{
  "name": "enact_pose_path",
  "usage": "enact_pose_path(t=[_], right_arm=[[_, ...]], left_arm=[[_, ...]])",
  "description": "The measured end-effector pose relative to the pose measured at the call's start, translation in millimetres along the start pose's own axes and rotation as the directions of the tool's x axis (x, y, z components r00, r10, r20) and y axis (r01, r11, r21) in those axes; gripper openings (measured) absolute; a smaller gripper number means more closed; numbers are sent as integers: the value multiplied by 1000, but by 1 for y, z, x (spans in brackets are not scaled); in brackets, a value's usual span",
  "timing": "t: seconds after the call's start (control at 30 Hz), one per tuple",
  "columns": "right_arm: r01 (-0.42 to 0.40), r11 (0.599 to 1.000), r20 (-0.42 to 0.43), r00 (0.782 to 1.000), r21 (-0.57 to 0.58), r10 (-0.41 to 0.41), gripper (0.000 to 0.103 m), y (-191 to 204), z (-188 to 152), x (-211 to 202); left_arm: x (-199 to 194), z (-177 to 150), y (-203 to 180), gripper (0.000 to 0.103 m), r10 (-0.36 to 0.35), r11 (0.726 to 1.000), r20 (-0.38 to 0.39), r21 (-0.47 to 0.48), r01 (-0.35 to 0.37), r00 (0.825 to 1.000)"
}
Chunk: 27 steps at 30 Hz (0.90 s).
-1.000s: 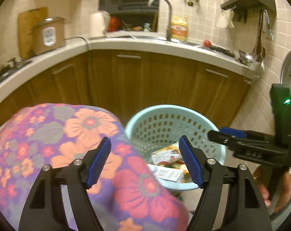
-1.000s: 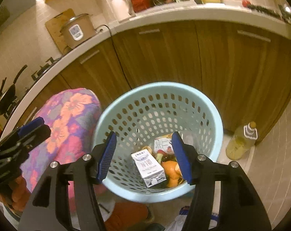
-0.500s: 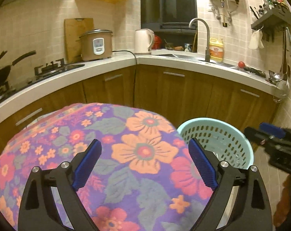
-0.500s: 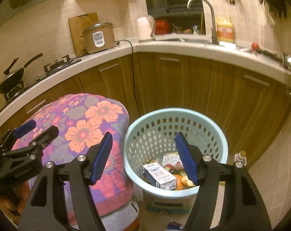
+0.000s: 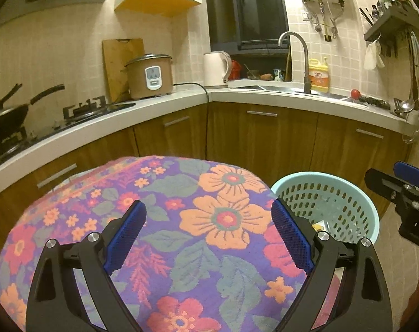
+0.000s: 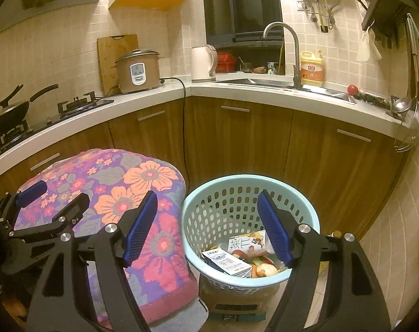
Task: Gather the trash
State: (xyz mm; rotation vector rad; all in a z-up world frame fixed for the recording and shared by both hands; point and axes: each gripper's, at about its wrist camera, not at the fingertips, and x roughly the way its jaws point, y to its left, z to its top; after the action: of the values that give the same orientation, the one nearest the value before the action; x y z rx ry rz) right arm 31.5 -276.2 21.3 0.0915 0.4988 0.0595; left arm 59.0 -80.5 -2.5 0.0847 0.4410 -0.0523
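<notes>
A light blue perforated basket (image 6: 306, 215) stands on the floor by the wooden cabinets; it also shows in the left wrist view (image 5: 372, 215). Inside lie a white milk carton (image 6: 228, 262), a second carton (image 6: 248, 244) and orange peel and scraps (image 6: 264, 268). My right gripper (image 6: 209, 229) is open and empty, held above the basket's left rim. My left gripper (image 5: 209, 235) is open and empty, above a table covered with a floral cloth (image 5: 203, 221). The left gripper also shows in the right wrist view (image 6: 54, 202), and the right one at the left wrist view's right edge (image 5: 397, 182).
The floral-covered table (image 6: 120, 193) stands directly left of the basket. A cardboard box (image 6: 237, 298) sits under the basket. The counter (image 6: 237, 90) holds a rice cooker (image 6: 137, 72), kettle (image 6: 202, 63), sink and faucet (image 6: 287, 52), a wok (image 6: 10, 110) on the stove.
Both grippers have pulled up and back from the basket, which now sits lower and farther away. The left gripper swung left over the floral table. Both stay open and empty.
</notes>
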Motion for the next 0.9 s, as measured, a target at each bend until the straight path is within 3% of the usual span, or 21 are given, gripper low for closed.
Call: enact_pose_path(t=[0.9], right_arm=[[13,1000,-1,1000,3,-13,76,4,-4,7]], left_arm=[[-1,1,10,93,34,998,-1,-48,-34,999]])
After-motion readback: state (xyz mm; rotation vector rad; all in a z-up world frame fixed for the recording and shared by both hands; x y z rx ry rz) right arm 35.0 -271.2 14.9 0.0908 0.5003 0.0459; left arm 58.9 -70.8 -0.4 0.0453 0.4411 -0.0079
